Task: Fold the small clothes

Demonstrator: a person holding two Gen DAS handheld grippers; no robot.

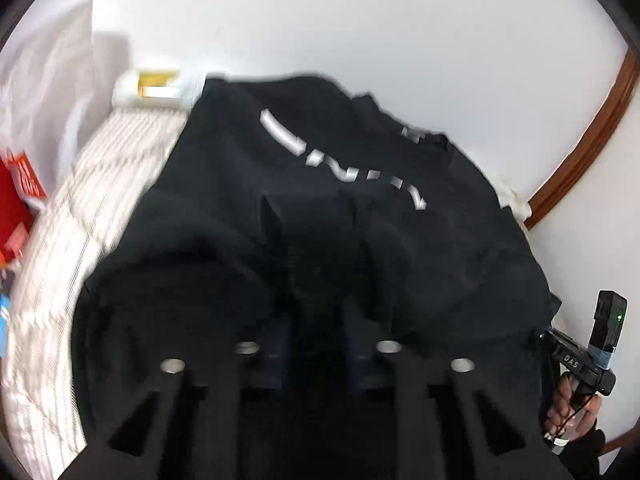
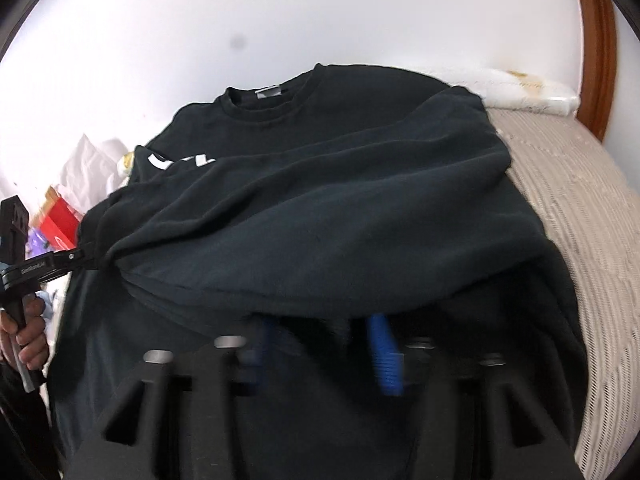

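Left wrist view blurred and dark at its middle: own fingers black on black, sunk into the black T-shirt point(image 1: 400, 260), tips impossible to pick out there. Only part of the white lettering point(image 1: 340, 156) legible, the lower halves of the letters swallowed by a fold. Off to the far right, the right gripper point(image 1: 546, 334) cut by the shirt's edge, nose meeting the cloth, handle wrapped by the right hand point(image 1: 568, 404).

Seen from the right wrist, much plainer: left gripper point(image 2: 90, 258) at the left edge, jaws pinched together on the hem, cloth drawn to a bunched point at the tips. Left hand point(image 2: 28, 332) around the grip below, partly out of frame. Right claw's ribbed blue pads point(image 2: 384, 356) showing only at their lower ends, tips buried under a lifted fold of the shirt; hold on the cloth not possible to tell.

Shirt spread flat on the bed, collar away from the cameras, small pale neck label point(image 2: 269, 91) inside it, near hem raised and doubled over the body in a soft sagging roll. Matte knit, faintly fuzzy. Cream bedspread point(image 2: 580, 260) beneath, ribbed and open-woven. Curved glossy wooden frame point(image 1: 592, 136) at the right. Red box point(image 1: 16, 200) at the left edge, cropped and smeared.
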